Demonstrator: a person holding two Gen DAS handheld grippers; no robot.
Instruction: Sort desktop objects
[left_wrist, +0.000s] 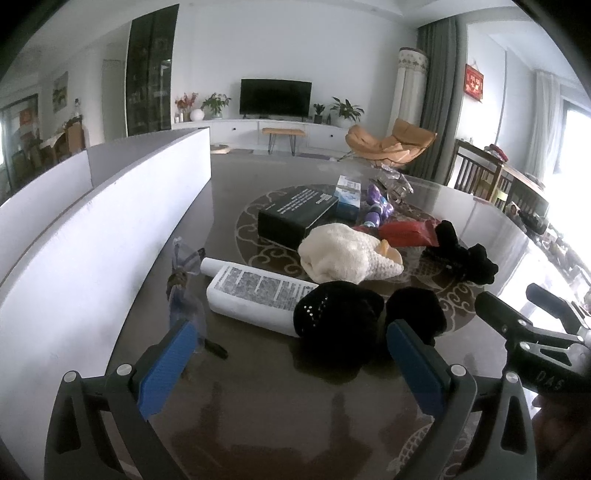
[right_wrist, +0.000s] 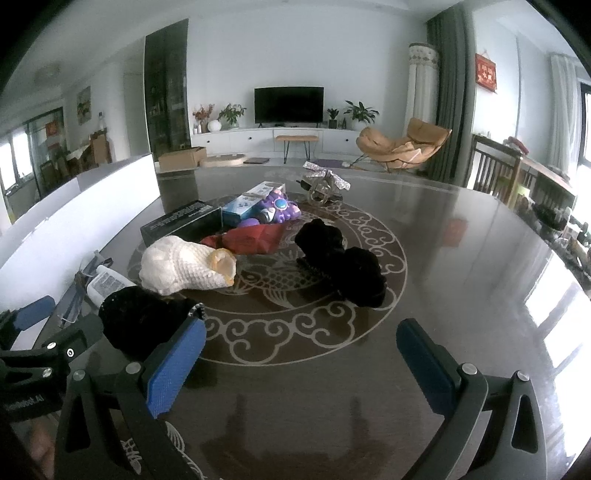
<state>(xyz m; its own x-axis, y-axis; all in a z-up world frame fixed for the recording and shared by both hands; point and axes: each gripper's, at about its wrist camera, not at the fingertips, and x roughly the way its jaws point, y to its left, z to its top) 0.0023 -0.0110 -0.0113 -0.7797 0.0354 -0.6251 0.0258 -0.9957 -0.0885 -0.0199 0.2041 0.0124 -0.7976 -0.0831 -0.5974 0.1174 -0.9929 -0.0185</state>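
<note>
Both grippers hover low over the near edge of the dark glass table (right_wrist: 461, 229), the left gripper (left_wrist: 291, 354) and the right gripper (right_wrist: 301, 354) each with blue pads spread wide and nothing between them. Along the table's left edge stands a white partition board (left_wrist: 92, 236). Around the patterned centre lies the clutter: a black box (left_wrist: 295, 216) toward the far side, a cream knitted cloth (right_wrist: 181, 267) in front of it, a black fuzzy garment (right_wrist: 343, 264) to the right, a white bottle (left_wrist: 255, 293) lying flat near the left edge, a black beaded cap (left_wrist: 340, 314) touching the bottle's near end, a red pouch (right_wrist: 255, 238), a blue-and-white carton (right_wrist: 243, 206) and a purple toy (right_wrist: 279, 208).
</note>
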